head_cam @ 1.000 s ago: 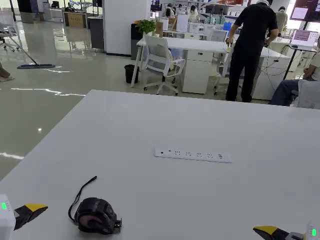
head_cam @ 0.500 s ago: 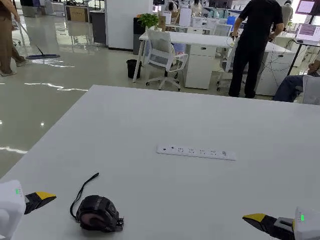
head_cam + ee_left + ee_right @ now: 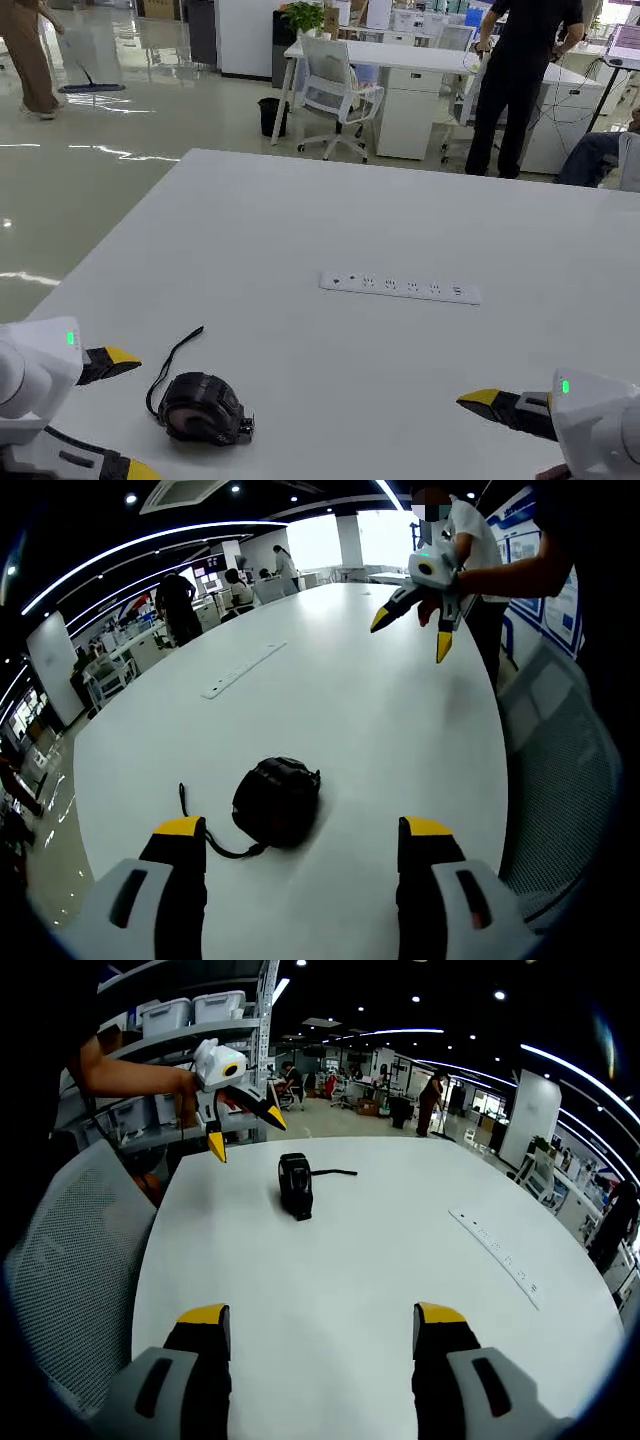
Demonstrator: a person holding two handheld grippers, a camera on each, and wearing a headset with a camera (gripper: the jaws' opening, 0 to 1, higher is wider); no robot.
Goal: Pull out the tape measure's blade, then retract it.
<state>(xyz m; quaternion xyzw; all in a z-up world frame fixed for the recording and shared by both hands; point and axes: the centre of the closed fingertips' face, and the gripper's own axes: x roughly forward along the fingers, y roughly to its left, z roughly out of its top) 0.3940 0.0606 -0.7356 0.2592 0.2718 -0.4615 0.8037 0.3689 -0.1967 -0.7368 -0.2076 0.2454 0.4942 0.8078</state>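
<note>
A black tape measure (image 3: 205, 408) with a thin black wrist strap lies on the white table (image 3: 330, 220) near its front left, with no blade drawn out. My left gripper (image 3: 130, 414) stands open just left of it. In the left gripper view the tape measure (image 3: 277, 800) sits a little ahead of the yellow-tipped jaws of the left gripper (image 3: 304, 830), untouched. My right gripper (image 3: 485, 403) is open far to the right, above bare table. From the right gripper (image 3: 322, 1315) the tape measure (image 3: 295, 1185) lies well ahead, with the left gripper (image 3: 243, 1132) beyond it.
A white power strip (image 3: 400, 287) lies flat mid-table, behind the tape measure. Beyond the far table edge are office chairs (image 3: 335, 95), desks and standing people (image 3: 515, 70). A mesh chair back (image 3: 70, 1260) is close behind the person.
The head camera has tipped down. Both grippers have come further into view from the bottom corners, the left one closer to the tape measure. The tape measure has not moved.
</note>
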